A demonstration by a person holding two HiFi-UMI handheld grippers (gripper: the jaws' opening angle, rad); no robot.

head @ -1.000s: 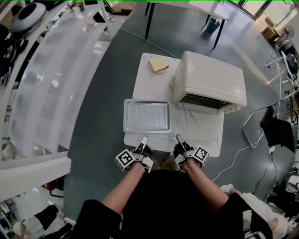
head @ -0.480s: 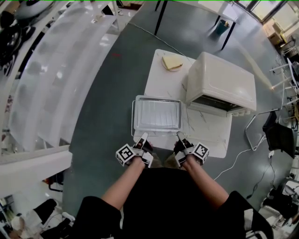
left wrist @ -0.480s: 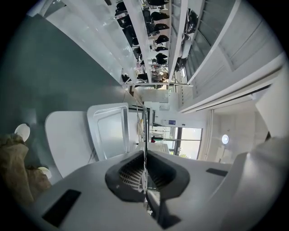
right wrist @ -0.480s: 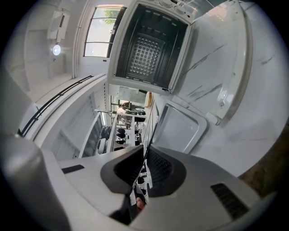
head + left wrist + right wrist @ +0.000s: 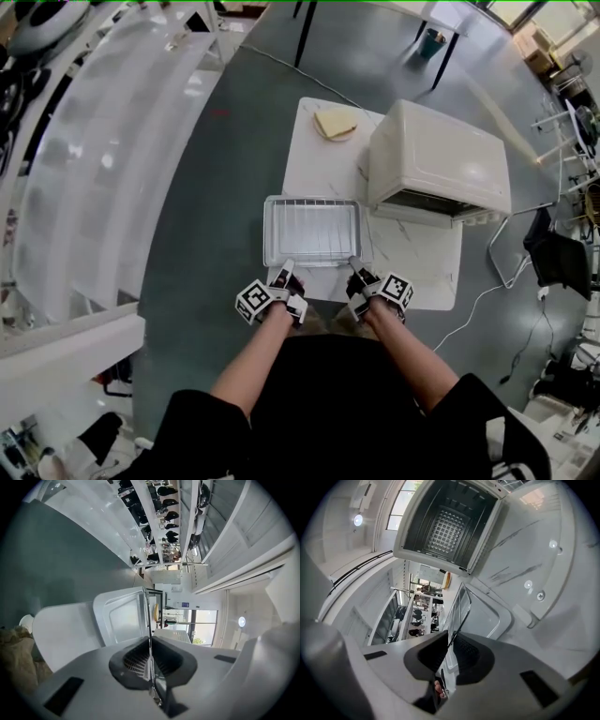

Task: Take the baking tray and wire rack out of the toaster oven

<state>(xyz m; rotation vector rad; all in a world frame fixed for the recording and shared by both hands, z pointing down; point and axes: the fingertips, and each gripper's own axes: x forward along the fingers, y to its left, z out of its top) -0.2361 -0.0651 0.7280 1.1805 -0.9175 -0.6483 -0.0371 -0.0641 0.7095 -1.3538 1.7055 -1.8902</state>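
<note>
The wire rack (image 5: 311,230) lies on the silver baking tray (image 5: 267,234), on the white table (image 5: 319,169) left of the cream toaster oven (image 5: 441,155). Both grippers are at the rack's near edge. My left gripper (image 5: 286,269) is shut on a thin rack wire (image 5: 149,634) above the tray (image 5: 122,616). The jaws of my right gripper (image 5: 354,265) are opening. The rack wire (image 5: 459,620) still runs between them, with a narrow gap showing beside it. The oven's cavity (image 5: 450,522) stands open and dark with its door down.
A slice of bread (image 5: 336,124) lies at the table's far end, beside the oven. The tray overhangs the table's left edge slightly. Grey floor surrounds the table. A long white counter (image 5: 112,159) runs along the left, and a cable (image 5: 478,305) trails at the right.
Both grippers have sunk and come up against the near edge of the rack and tray. The tray and rack now rest flat on the table.
</note>
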